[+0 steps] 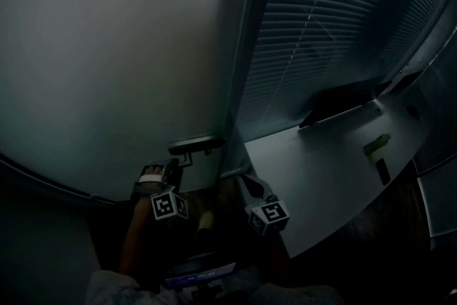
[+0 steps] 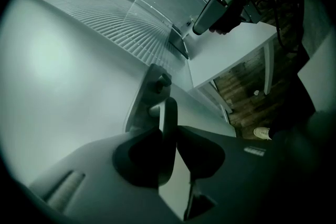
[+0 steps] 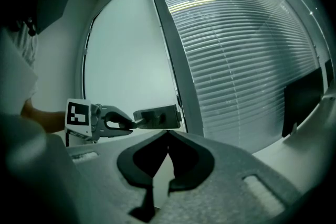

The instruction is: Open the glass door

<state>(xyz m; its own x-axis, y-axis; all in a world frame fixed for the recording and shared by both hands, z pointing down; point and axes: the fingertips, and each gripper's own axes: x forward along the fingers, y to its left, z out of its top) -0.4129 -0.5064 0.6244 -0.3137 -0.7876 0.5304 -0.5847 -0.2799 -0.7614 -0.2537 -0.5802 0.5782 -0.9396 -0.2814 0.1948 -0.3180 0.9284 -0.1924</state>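
The frosted glass door [image 1: 107, 68] fills the left of the head view, with its dark lever handle [image 1: 193, 145] at the door's right edge. My left gripper [image 1: 173, 166] reaches up to that handle from below. In the left gripper view the handle lever [image 2: 169, 118] stands upright between the two pads, and my left gripper [image 2: 169, 139] is shut on it. The right gripper view shows the same grip from the side, at the handle [image 3: 157, 116]. My right gripper [image 1: 250, 186] hangs beside the desk corner; its tips [image 3: 168, 134] meet with nothing between them.
A white desk [image 1: 335, 168] stands right of the door, close to my right gripper. Behind it, closed blinds [image 1: 343, 25] cover a window. A dark flat object [image 1: 343, 100] and a small green thing [image 1: 377, 145] lie on the desk. The floor [image 2: 247, 97] is wood.
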